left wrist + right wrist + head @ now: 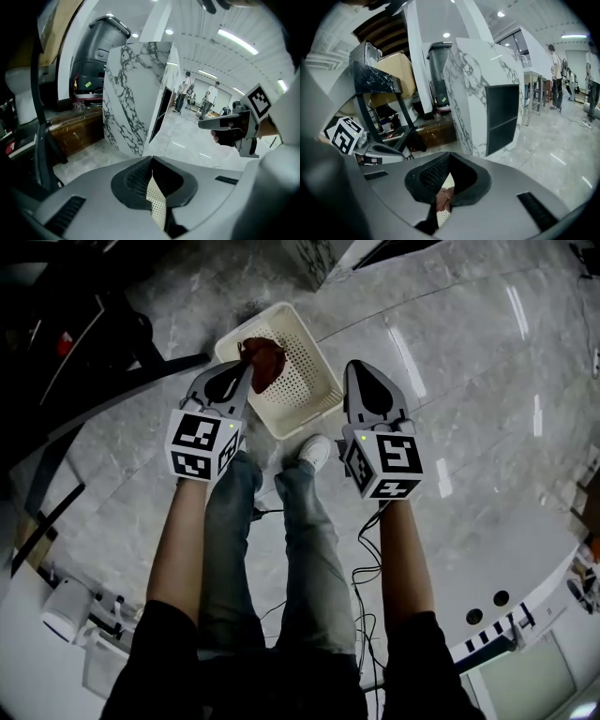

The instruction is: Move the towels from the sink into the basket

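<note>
A cream perforated basket stands on the marble floor below me, with a reddish-brown towel bunched in its left part. My left gripper hangs above the basket's left rim, jaws shut with nothing between them. In the left gripper view only a strip of the basket shows below the closed left gripper. My right gripper hovers over the basket's right edge, also shut and empty. Under the closed right gripper, the right gripper view shows a glimpse of the towel.
The person's legs and a white shoe stand just before the basket, with cables trailing on the floor. A marble-clad cabinet, a black bin and a dark stand lie beyond. People stand far off.
</note>
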`<state>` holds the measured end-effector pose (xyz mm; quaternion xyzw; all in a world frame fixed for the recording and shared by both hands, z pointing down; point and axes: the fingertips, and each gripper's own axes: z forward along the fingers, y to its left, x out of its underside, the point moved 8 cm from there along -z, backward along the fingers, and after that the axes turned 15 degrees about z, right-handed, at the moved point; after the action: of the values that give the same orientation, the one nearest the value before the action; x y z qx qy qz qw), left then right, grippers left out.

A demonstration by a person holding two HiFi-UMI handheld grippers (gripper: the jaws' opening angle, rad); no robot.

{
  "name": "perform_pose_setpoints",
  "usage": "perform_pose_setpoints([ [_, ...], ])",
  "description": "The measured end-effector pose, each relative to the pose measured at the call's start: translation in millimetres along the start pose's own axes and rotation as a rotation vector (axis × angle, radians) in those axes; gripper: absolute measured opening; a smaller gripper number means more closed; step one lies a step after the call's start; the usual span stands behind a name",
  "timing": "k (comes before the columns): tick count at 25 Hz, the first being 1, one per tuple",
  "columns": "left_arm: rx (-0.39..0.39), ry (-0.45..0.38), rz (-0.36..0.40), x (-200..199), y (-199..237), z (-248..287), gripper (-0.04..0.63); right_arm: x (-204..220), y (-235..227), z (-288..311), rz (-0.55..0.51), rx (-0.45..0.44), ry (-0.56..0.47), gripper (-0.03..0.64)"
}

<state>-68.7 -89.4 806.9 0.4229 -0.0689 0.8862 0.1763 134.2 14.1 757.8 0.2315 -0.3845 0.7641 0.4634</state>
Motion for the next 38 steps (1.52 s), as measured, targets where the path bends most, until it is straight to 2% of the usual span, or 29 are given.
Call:
perform_pose_setpoints([
  [6,-0.050,-0.028,0.065,-66.4,-1.5,-38.9,0.017,-61.4,22.2,-30.3,-0.024,-0.011,-0.043,0.014],
  [10,-0.081,-0.084,0.040,-112.7,0.9,-67.6,0.017,-98.0,33.5,-55.2,-0.028,-0.016,-0.079,0.014],
  [15,-0.130,-0.137,0.066,-170.6,-0.4,-107.2,0.015,-144.3,43.8,-93.7,-0.035,-0.014,-0.113,0.014],
  [25,-0.221,-0.225,0.061,-269.1,-3.9,-177.0,0.015,-239.3,77.4,-155.0,-0.037,-0.035,-0.224,0.014],
  [29,-0.263,-0.256,0.042,-301.6,-8.9,-207.8,0.015,-271.5,89.3,-183.2,-0.042,-0.047,-0.258,0.014],
  [38,-0.351,-0.329,0.067,-363.3,-4.1,-267.2,0.015,-333.6,118.6,-234.5,-0.090,-0.082,-0.341,0.014],
])
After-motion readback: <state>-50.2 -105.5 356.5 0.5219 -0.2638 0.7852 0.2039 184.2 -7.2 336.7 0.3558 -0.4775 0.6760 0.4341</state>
